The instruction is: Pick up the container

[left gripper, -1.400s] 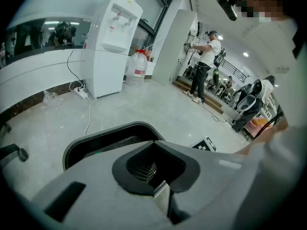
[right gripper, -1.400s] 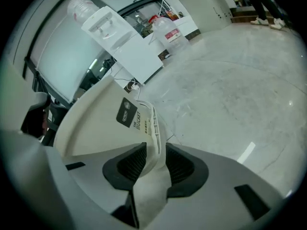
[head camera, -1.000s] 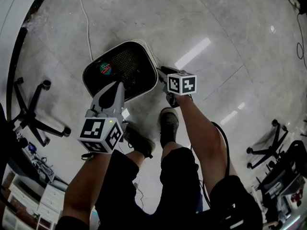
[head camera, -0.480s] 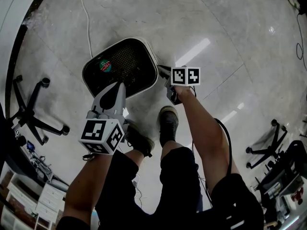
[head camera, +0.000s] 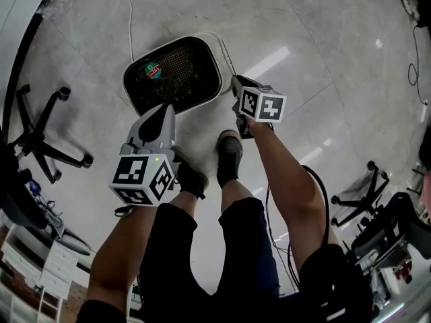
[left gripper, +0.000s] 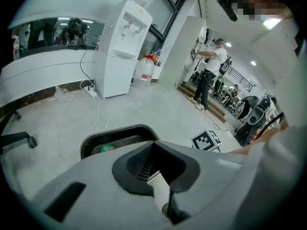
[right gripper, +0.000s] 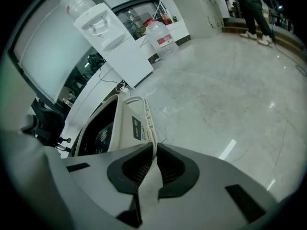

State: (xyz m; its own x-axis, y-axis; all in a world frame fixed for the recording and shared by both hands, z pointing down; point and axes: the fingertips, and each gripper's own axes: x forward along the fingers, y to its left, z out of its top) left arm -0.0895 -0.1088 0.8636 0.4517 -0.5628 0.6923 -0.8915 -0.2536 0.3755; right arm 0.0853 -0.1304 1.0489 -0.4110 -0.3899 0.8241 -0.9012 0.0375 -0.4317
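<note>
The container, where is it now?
In the head view the container is above centre, just ahead of the person's shoes; the right gripper grips its right edge, the left gripper its near edge.

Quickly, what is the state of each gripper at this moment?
Left gripper: closed on the near rim of the container, as far as it shows.
Right gripper: closed on the container's white rim.
</note>
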